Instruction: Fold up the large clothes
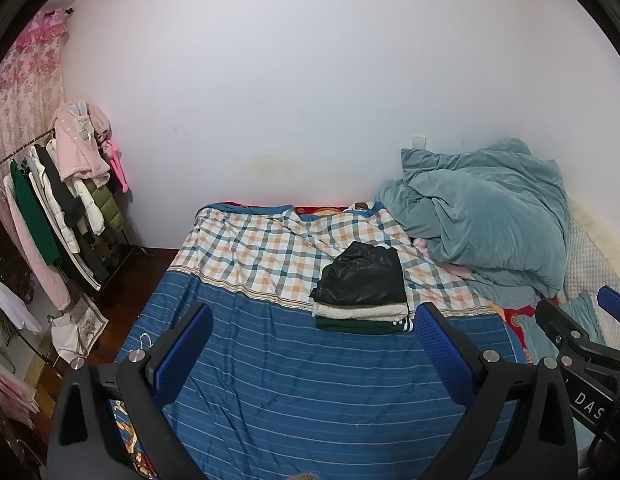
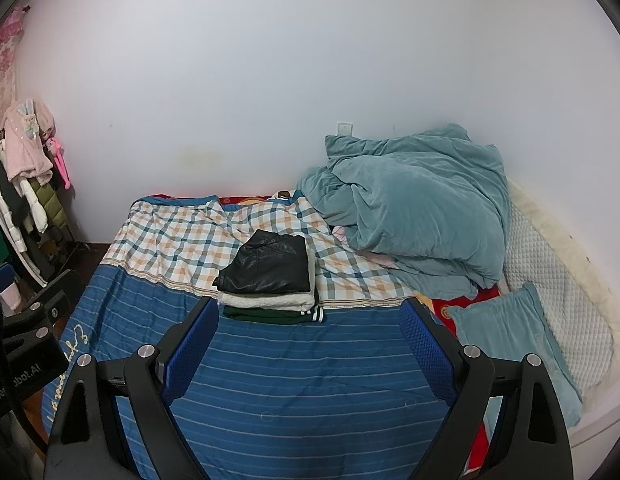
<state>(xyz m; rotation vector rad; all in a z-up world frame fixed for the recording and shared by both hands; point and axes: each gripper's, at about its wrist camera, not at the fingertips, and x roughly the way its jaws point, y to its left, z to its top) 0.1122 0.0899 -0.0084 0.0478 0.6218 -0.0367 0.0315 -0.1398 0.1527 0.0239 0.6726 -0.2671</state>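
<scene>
A stack of three folded garments lies on the bed: a black leather jacket on top, a cream fleece piece under it, a dark green garment at the bottom. The stack also shows in the right wrist view. My left gripper is open and empty above the blue striped sheet, just short of the stack. My right gripper is open and empty, also just short of the stack. The right gripper shows at the right edge of the left wrist view.
A crumpled teal duvet is heaped at the bed's far right, with a teal pillow and a white quilted pad beside it. A checked sheet covers the far half. A clothes rack with hanging coats stands at left.
</scene>
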